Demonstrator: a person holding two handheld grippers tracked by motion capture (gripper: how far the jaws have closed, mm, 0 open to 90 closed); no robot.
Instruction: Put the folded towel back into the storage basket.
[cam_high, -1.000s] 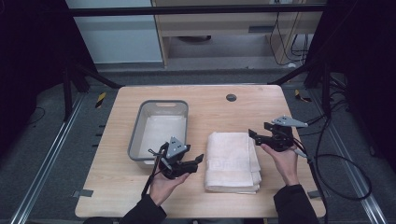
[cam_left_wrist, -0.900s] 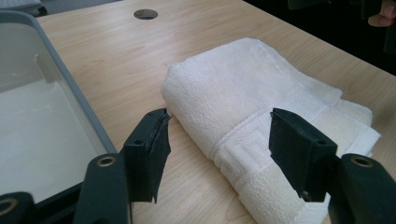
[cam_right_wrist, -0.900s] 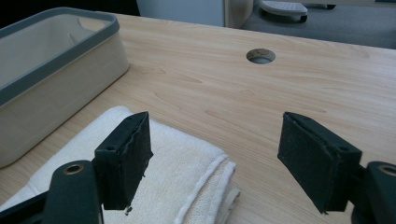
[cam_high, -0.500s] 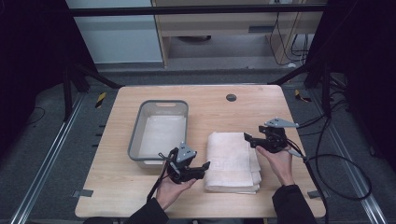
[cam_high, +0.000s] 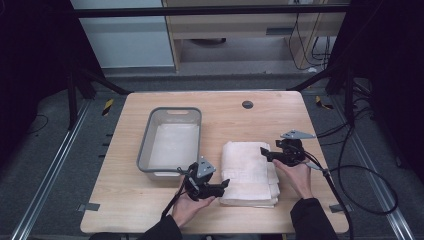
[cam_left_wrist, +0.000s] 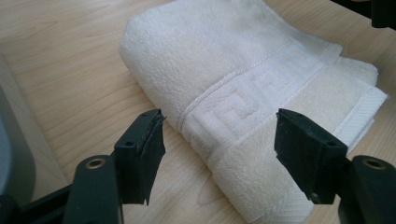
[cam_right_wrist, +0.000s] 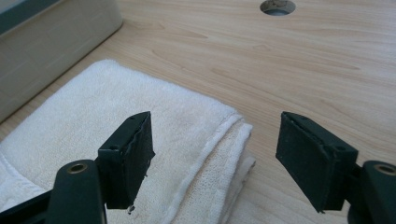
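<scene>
white folded towel (cam_high: 249, 173) lies between both grippers' parted jaws, touching neither.

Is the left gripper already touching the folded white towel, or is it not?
Apart. In the left gripper view, the left gripper has both jaws open and raised above the towel, neither pressing into the cloth.
</scene>
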